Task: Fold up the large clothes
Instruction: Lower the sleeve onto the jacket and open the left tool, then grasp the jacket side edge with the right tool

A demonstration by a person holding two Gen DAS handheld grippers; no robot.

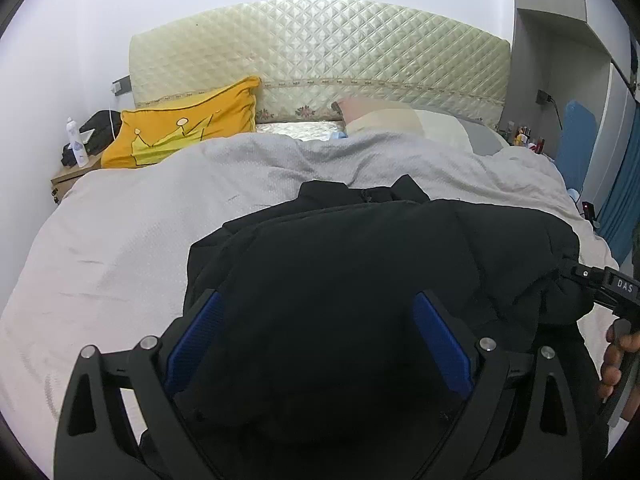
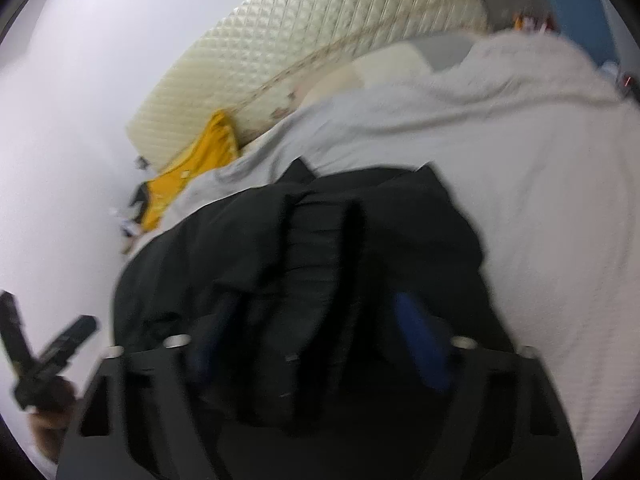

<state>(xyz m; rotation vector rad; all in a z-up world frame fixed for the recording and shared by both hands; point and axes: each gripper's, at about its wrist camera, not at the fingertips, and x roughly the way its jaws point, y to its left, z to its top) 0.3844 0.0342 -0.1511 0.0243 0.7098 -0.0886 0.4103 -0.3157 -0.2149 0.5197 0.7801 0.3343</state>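
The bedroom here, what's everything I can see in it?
jacket: one, black, bunched on the bed, between both grippers' fingers
blanket: one, pale grey, covering the bed
cushion: one, yellow, by the headboard
headboard: one, cream, quilted, against the wall
pillows: a few, pale, at the bed's head
bottle: one, white, on the wooden bedside table
left gripper: one, black with blue pads, wide apart around the jacket
right gripper: one, same colours, blurred, jacket between its fingers
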